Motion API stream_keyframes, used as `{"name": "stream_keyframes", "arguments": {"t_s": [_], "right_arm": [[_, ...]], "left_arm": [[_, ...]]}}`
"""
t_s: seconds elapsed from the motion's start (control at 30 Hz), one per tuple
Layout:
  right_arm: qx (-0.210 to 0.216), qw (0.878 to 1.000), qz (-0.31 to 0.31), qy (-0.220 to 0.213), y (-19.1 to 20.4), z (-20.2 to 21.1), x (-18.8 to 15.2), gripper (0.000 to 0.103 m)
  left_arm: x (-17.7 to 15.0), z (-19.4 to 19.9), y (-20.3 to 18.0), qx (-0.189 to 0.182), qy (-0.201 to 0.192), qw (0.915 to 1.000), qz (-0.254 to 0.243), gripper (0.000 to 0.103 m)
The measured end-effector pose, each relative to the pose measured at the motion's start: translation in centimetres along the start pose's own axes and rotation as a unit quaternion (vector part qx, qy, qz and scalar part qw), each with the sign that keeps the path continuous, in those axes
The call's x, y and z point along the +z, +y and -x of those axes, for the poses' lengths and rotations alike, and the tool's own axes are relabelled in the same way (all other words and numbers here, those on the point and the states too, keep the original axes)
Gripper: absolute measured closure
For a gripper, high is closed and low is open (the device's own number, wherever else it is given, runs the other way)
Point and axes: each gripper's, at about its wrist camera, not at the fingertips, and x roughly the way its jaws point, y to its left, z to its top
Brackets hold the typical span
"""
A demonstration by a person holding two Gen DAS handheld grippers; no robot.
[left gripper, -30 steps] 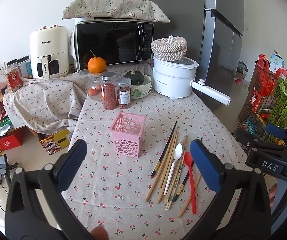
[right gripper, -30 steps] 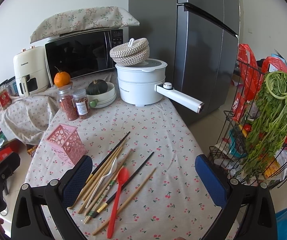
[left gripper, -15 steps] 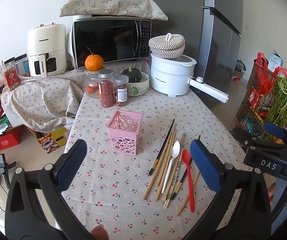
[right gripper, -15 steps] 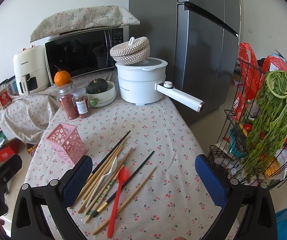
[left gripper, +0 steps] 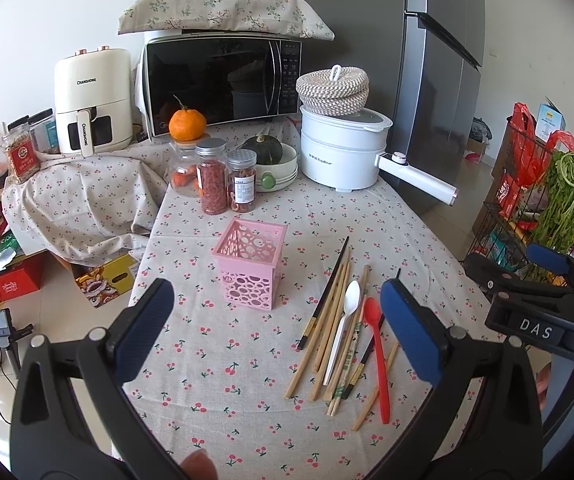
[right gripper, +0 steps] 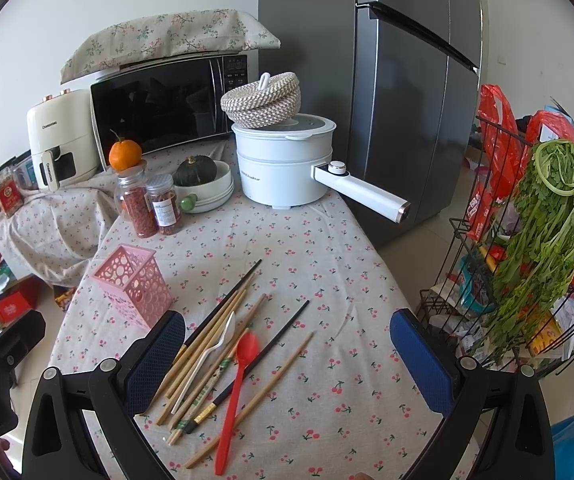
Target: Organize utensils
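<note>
A pink perforated holder [left gripper: 251, 261] [right gripper: 135, 284] stands empty on the cherry-print tablecloth. To its right lie several wooden and black chopsticks [left gripper: 327, 320] [right gripper: 215, 336], a white spoon [left gripper: 345, 326] [right gripper: 211, 354] and a red spoon [left gripper: 379, 356] [right gripper: 235, 388]. My left gripper [left gripper: 279, 332] is open and empty, above the table in front of the holder. My right gripper [right gripper: 287, 356] is open and empty, hovering over the utensil pile; it also shows at the right edge of the left wrist view [left gripper: 543, 308].
At the back stand two spice jars [left gripper: 227, 182], a glass jar topped by an orange [left gripper: 187, 126], a bowl with a squash [left gripper: 273, 160], a white electric pot [left gripper: 343, 152], a microwave [left gripper: 223, 84] and an air fryer [left gripper: 93, 98]. A wire rack with greens [right gripper: 543, 240] stands right of the table.
Both grippers have drawn back and risen slightly, so the holder and utensils sit a little farther off in view. Nothing on the table has moved.
</note>
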Motion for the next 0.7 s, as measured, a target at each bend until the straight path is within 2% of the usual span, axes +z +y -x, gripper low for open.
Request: {"name": "stream_keyframes", "arguments": {"t_s": [0.7], "right_arm": [[0.003, 1.000, 0.003, 0.009, 0.26, -0.28, -0.08, 0.000]], "left_arm": [[-0.08, 0.01, -0.12, 0.001, 0.000, 1.0000, -0.001, 0.001]]}}
